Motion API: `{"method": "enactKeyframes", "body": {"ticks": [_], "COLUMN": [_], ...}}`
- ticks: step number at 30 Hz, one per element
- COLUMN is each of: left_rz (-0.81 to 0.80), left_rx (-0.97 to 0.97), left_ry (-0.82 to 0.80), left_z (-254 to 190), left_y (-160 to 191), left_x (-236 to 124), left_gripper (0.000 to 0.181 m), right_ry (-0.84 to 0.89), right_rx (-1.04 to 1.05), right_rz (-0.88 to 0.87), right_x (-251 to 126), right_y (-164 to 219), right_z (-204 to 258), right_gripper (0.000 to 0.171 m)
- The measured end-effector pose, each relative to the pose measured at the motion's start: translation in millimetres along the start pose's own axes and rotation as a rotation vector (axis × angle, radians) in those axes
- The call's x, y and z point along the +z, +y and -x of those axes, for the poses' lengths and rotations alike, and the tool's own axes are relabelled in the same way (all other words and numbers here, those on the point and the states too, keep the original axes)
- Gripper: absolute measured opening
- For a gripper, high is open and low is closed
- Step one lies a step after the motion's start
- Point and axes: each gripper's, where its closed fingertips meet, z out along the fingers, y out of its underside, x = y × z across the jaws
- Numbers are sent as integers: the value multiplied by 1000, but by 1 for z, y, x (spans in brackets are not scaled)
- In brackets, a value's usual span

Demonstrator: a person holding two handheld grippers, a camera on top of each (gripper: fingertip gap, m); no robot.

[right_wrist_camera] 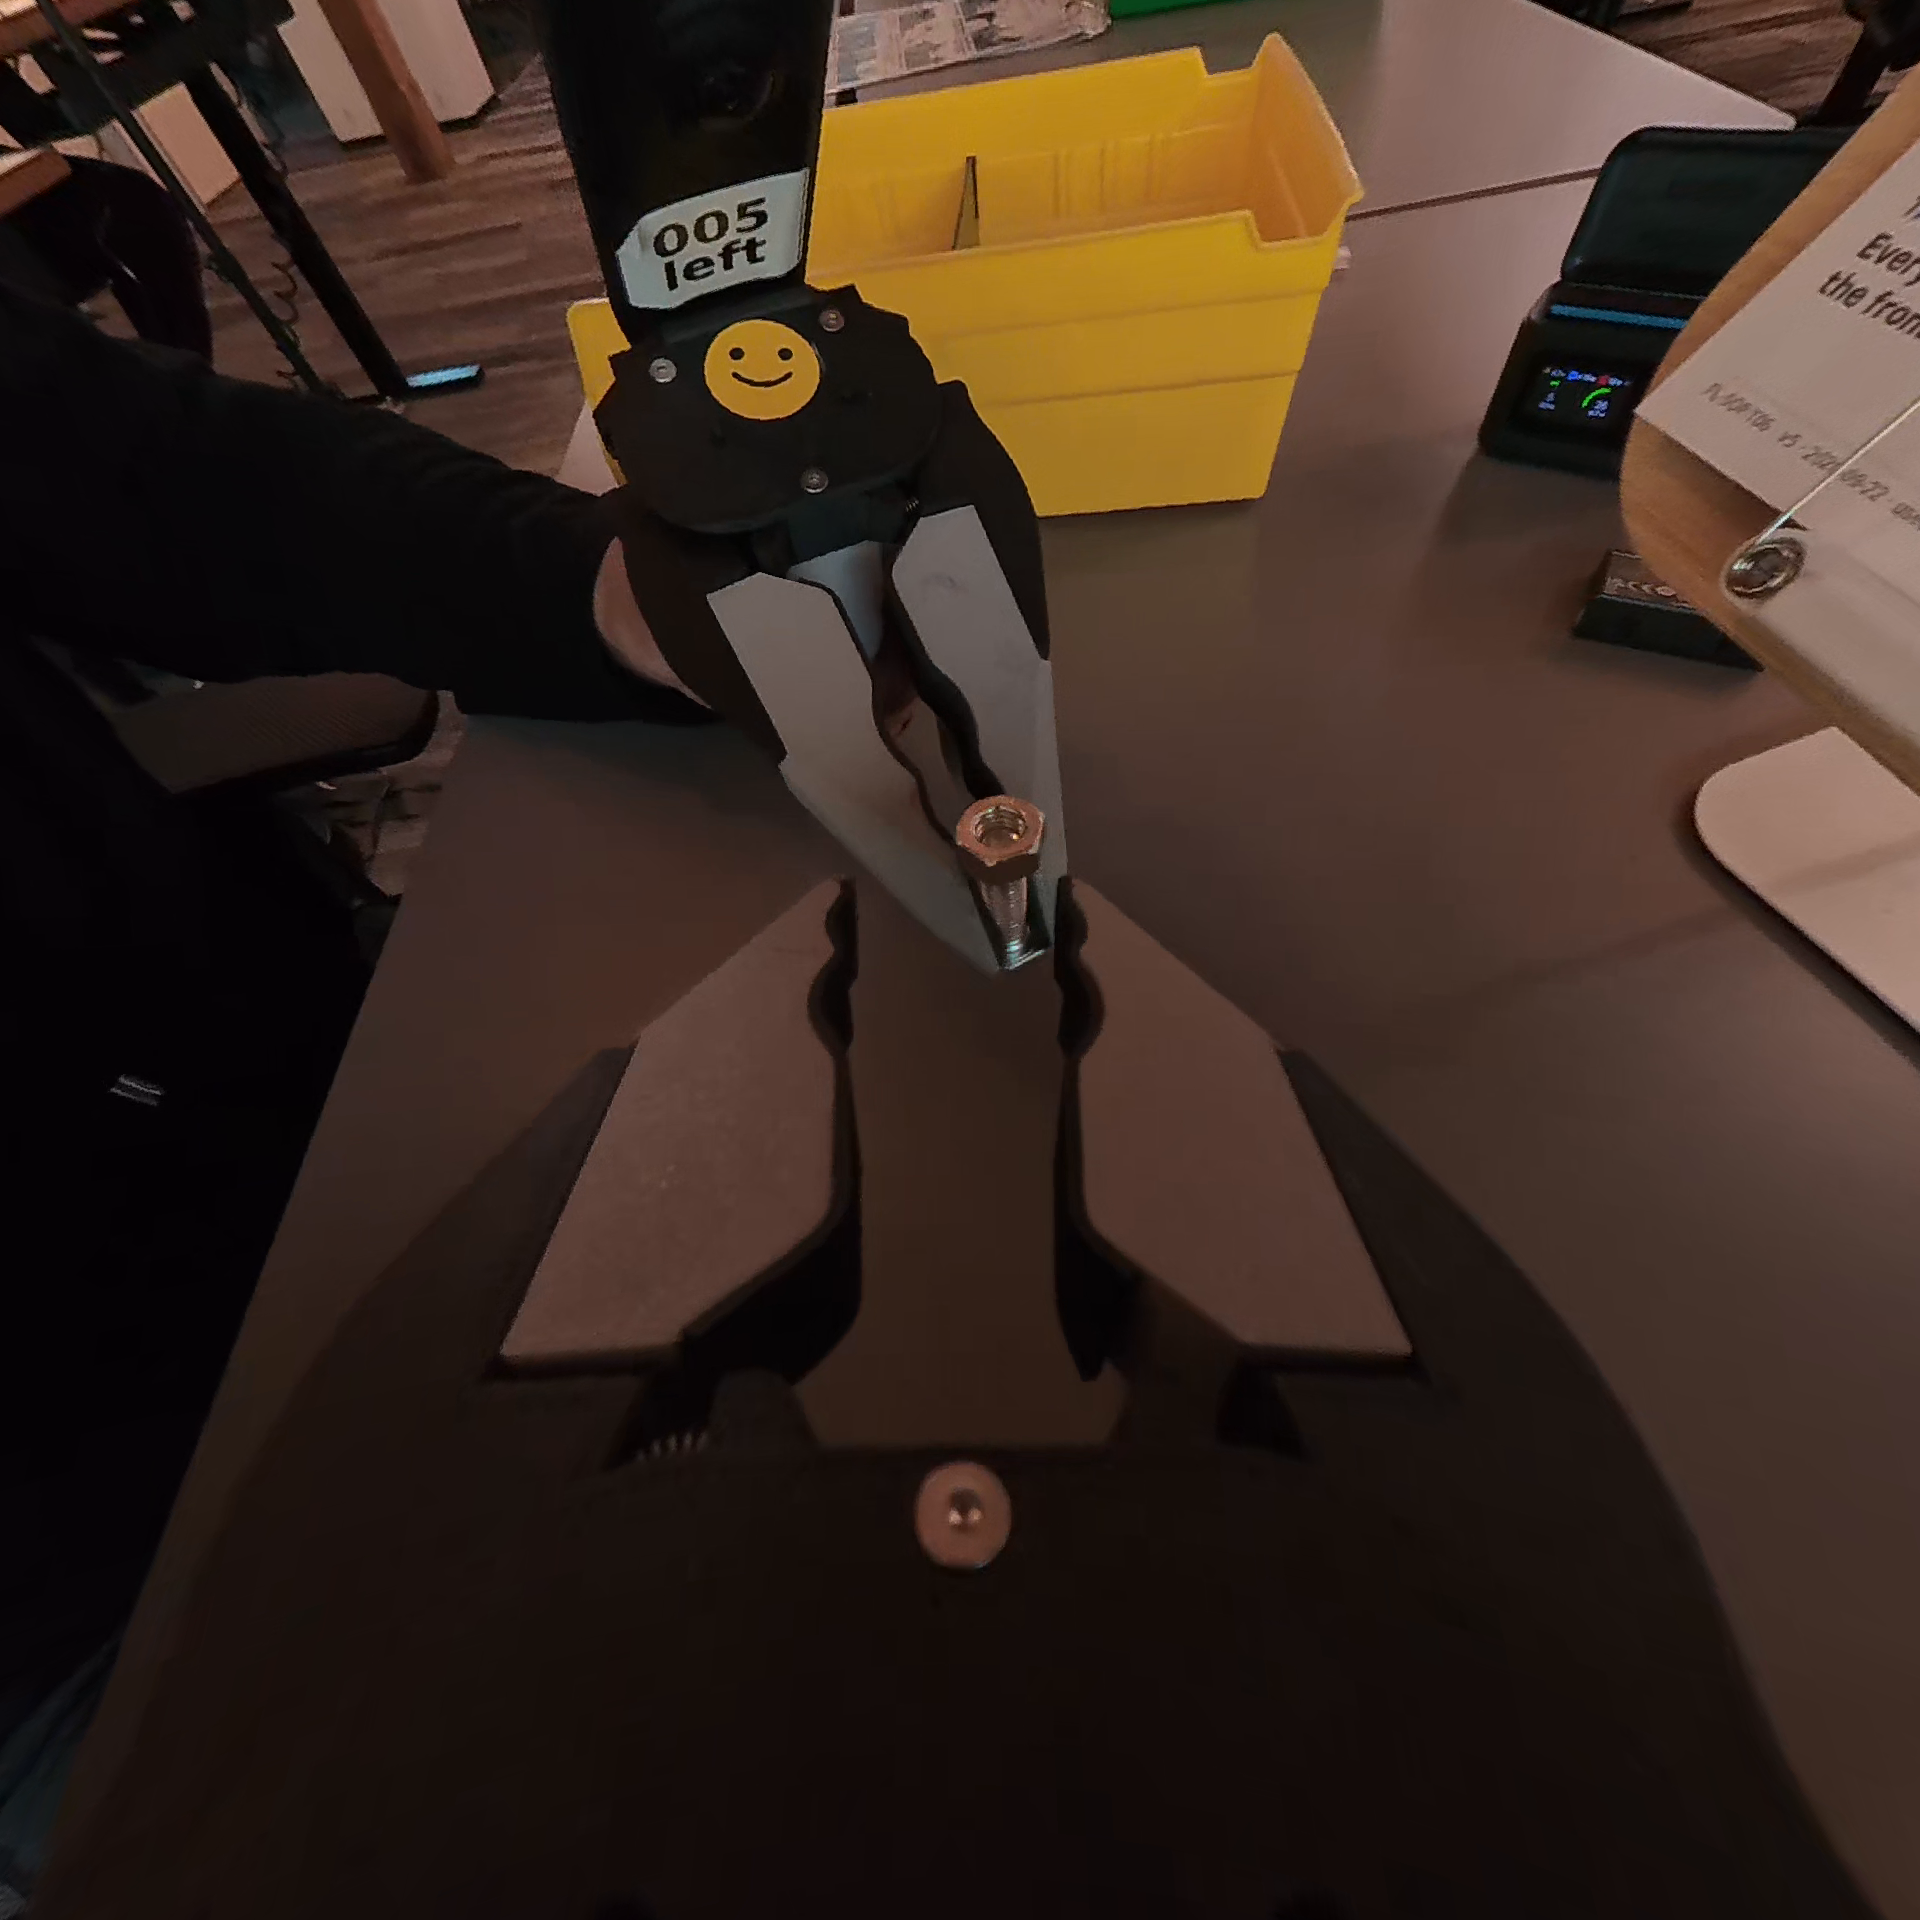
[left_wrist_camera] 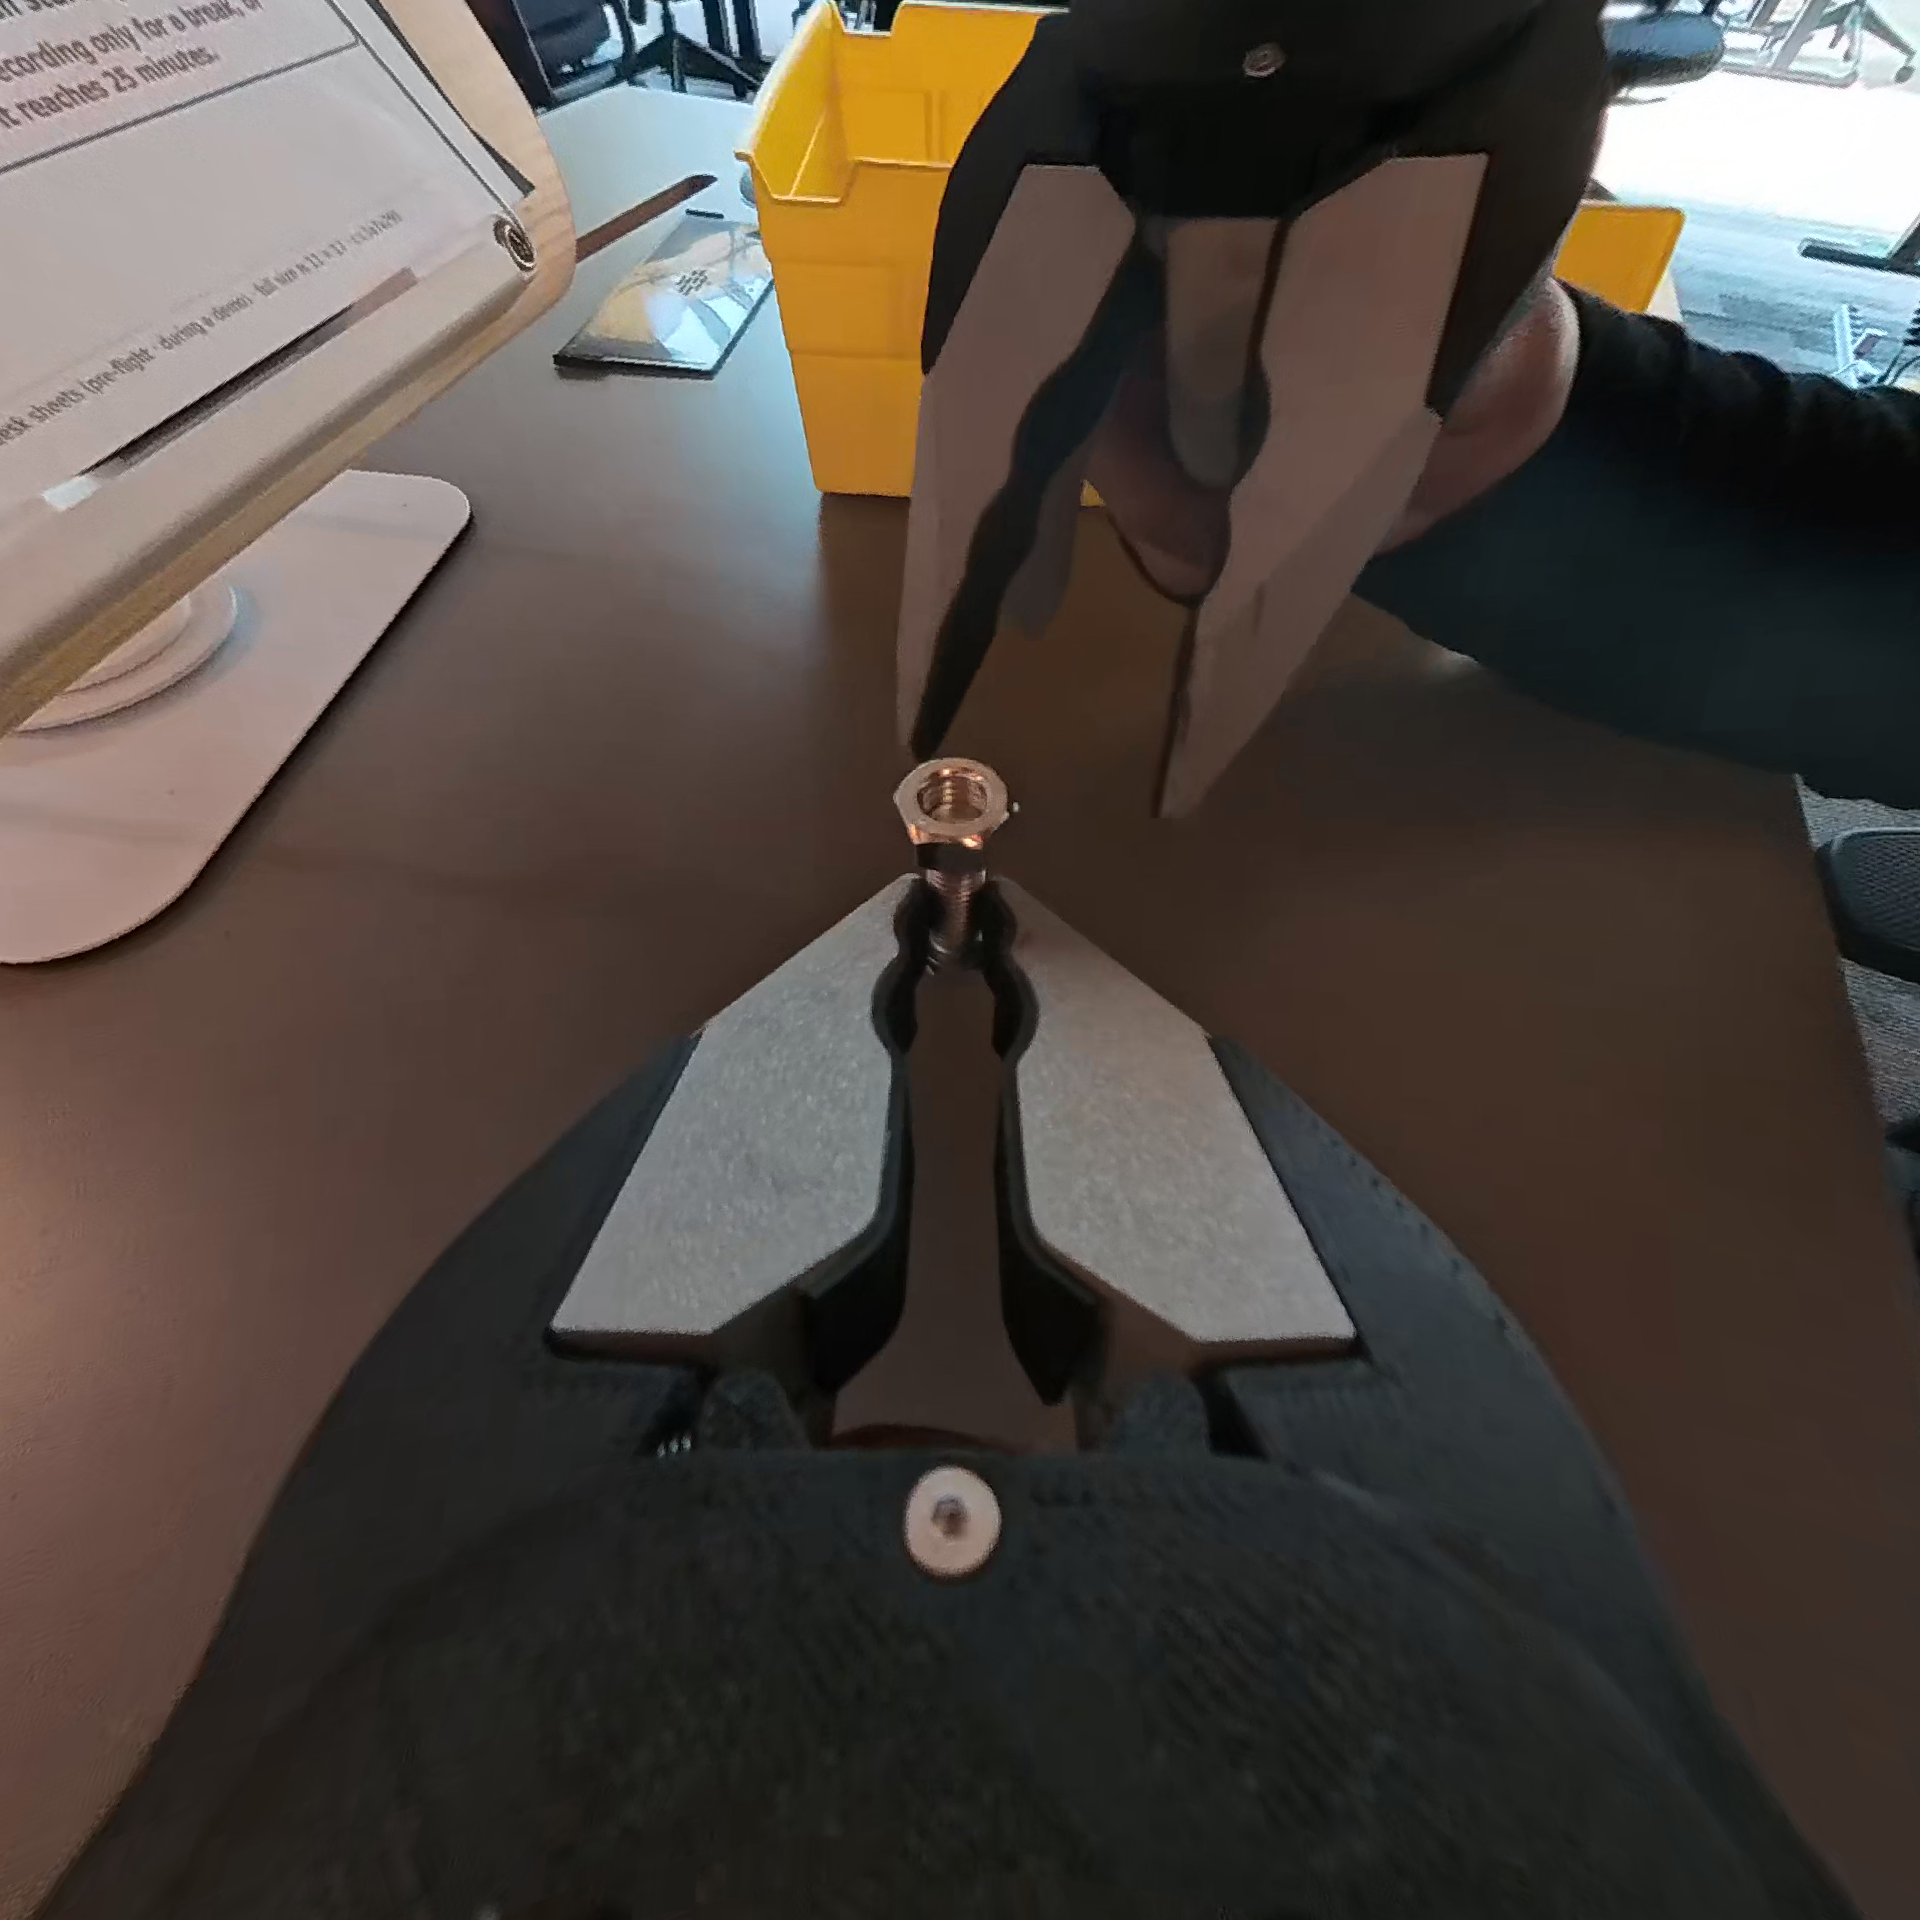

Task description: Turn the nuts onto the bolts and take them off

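Note:
My left gripper [left_wrist_camera: 951, 906] is shut on the threaded shank of a silver bolt [left_wrist_camera: 948, 914] and holds it upright above the dark table [left_wrist_camera: 520, 935]. A hex nut [left_wrist_camera: 951, 808] sits on the bolt's top end. My right gripper [left_wrist_camera: 1044, 774] is open and comes down from behind, its tips just beyond the nut and apart from it. In the right wrist view my right gripper [right_wrist_camera: 956, 899] is open and empty. The nut [right_wrist_camera: 1000, 831] and bolt [right_wrist_camera: 1013, 920] stand just past its tips, held by the left gripper [right_wrist_camera: 1016, 951].
A yellow bin [left_wrist_camera: 862, 312] stands behind the grippers, also in the right wrist view [right_wrist_camera: 1143, 312]. A wooden stand with paper sheets on a white base [left_wrist_camera: 208, 675] is at one side. A black device with a small screen [right_wrist_camera: 1590, 395] and a dark card [left_wrist_camera: 675, 301] lie farther back. My left and right fingertips are right by each other.

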Motion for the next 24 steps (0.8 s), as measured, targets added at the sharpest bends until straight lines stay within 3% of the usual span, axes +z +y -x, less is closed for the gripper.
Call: {"method": "enactKeyframes", "body": {"ticks": [24], "left_rz": [11], "left_rx": [21], "left_ry": [-10], "left_z": [0], "left_y": [1], "left_x": [2], "left_gripper": [8], "right_ry": [-13], "right_rx": [-8], "right_rz": [-13], "right_x": [8], "right_y": [-3], "right_z": [6], "right_gripper": [39]}}
